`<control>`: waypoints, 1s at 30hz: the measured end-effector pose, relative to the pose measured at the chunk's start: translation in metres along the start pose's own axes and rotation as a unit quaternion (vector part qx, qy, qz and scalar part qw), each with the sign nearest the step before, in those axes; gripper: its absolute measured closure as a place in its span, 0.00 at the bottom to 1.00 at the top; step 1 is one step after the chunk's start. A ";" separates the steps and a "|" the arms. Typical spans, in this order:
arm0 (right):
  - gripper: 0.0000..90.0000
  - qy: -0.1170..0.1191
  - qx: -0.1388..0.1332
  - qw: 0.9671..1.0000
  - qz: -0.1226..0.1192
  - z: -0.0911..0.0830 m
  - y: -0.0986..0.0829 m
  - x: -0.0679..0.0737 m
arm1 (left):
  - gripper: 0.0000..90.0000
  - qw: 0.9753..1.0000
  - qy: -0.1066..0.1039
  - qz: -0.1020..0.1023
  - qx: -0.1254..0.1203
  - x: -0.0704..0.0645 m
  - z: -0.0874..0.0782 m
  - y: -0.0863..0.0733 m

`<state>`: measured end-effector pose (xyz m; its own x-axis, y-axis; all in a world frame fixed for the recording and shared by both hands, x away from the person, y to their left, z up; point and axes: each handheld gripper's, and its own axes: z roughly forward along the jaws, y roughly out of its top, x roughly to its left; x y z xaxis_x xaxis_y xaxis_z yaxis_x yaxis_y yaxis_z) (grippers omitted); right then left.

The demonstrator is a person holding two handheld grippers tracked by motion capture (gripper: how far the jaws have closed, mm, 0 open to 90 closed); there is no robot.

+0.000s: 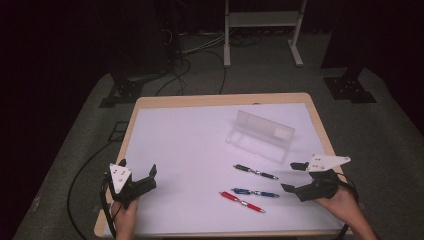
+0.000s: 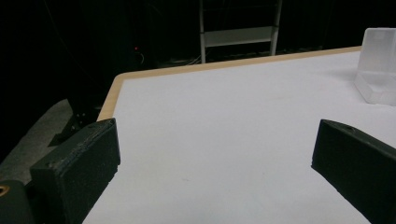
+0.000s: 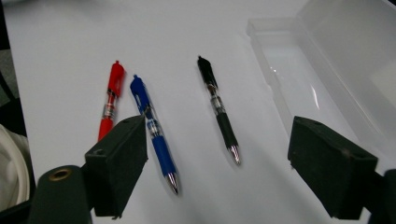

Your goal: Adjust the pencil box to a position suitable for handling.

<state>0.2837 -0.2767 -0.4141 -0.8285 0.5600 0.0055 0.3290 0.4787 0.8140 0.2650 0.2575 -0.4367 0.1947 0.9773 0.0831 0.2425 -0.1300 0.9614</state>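
Resting at the near left corner of the tabletop, the left hand comes in from the bottom edge and holds the left gripper low over the white surface. Its jaws point away from the person and a little to the right, and they stand wide apart with nothing between them. In the left gripper view, bare white tabletop lies between the two black jaws, and the end of the clear box is seen far at the right.

Going to the right, three pens lie on the tabletop, in front of the person and nearer to the right hand. The red pen is the closest to the near edge, the blue pen is just behind it, and the black pen is behind that one. They do not touch each other. Behind the pens stands the clear box, with its lid open and raised.

At the right edge, the right hand holds the right gripper, which points left toward the pens. Its jaws are also wide open and hold nothing. In the right gripper view, the blue pen and the black pen lie between the jaws, the red pen is just beside the left jaw, and the open clear box is at the right.
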 end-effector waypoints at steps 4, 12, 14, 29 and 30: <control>0.22 0.011 0.009 1.000 -0.021 0.009 0.015 0.006 | 0.00 1.000 0.000 0.001 0.002 0.001 0.000 -0.001; 0.23 0.035 0.029 0.998 -0.054 0.033 0.039 0.011 | 0.00 1.000 0.002 -0.006 0.002 0.005 -0.002 -0.002; 0.24 0.039 0.033 0.997 -0.057 0.038 0.042 0.012 | 0.00 1.000 0.003 -0.008 -0.001 0.005 -0.002 -0.002; 0.26 0.051 0.076 0.993 -0.074 0.076 0.049 0.009 | 0.00 1.000 0.006 -0.009 0.000 0.007 -0.005 -0.003; 0.26 0.052 0.078 0.993 -0.075 0.079 0.049 0.009 | 0.00 1.000 0.006 -0.009 0.001 0.007 -0.005 -0.003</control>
<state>0.3278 -0.1946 -0.4197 -0.9131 0.4056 -0.0422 0.2579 0.6546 0.7107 0.2607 0.2658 -0.4378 0.1778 0.9817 0.0687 0.2470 -0.1121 0.9625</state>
